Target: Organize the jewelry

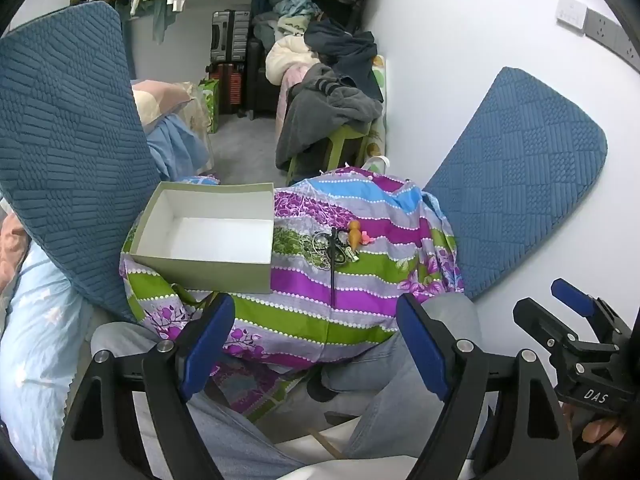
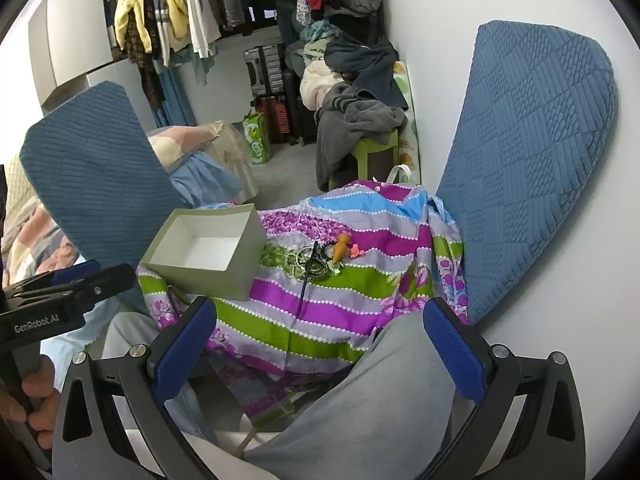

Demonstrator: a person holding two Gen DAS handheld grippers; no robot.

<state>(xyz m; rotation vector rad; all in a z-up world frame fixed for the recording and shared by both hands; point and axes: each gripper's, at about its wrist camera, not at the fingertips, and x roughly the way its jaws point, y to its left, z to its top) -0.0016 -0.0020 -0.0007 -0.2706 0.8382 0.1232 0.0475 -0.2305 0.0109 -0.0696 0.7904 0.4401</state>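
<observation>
Nearest, the left gripper (image 1: 316, 344) and right gripper (image 2: 320, 344) both gape wide, empty, angled down over the person's knees. Beyond, on the striped cloth (image 1: 360, 276), the jewelry (image 1: 338, 242) lies heaped just beside 1 open box (image 1: 208, 266), presumably its destination.

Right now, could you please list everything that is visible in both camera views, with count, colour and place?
open cardboard box: one, grey-green outside, white inside, empty, left on the striped cloth
striped floral cloth: one, purple, green, grey, blue, centre
jewelry pile: one, dark pieces with orange and pink, right of the box
quilted blue cushions: two, either side
green plastic stool: one, under grey clothes
hanging clothes: several, yellow, white, top
left gripper: open, blue pads
right gripper: open, blue pads
</observation>
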